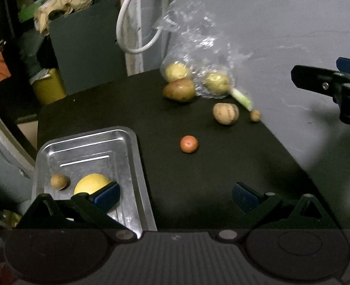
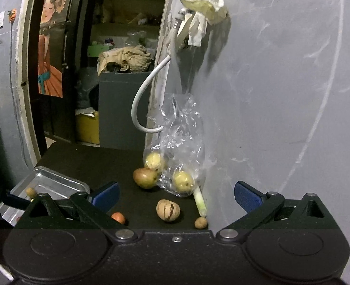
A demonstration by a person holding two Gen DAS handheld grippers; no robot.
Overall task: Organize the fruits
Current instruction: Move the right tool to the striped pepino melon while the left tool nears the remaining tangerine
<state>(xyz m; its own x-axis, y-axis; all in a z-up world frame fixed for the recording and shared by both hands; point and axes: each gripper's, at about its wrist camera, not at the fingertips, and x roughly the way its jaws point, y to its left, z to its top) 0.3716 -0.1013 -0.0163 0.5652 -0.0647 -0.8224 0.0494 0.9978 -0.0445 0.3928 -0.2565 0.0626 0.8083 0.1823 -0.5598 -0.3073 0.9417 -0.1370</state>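
Metal tray [image 1: 137,166] holds two fruits; both hand-held grippers, left [image 1: 175,196] and right [image 2: 175,196], stand apart and empty. Next: collect the orange fruit [image 1: 189,144] from the tabletop [image 1: 222,178].

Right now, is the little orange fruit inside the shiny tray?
No, the little orange fruit sits on the black table, apart from the shiny tray.

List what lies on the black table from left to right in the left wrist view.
Metal tray → orange fruit → striped brown fruit → tiny brown fruit.
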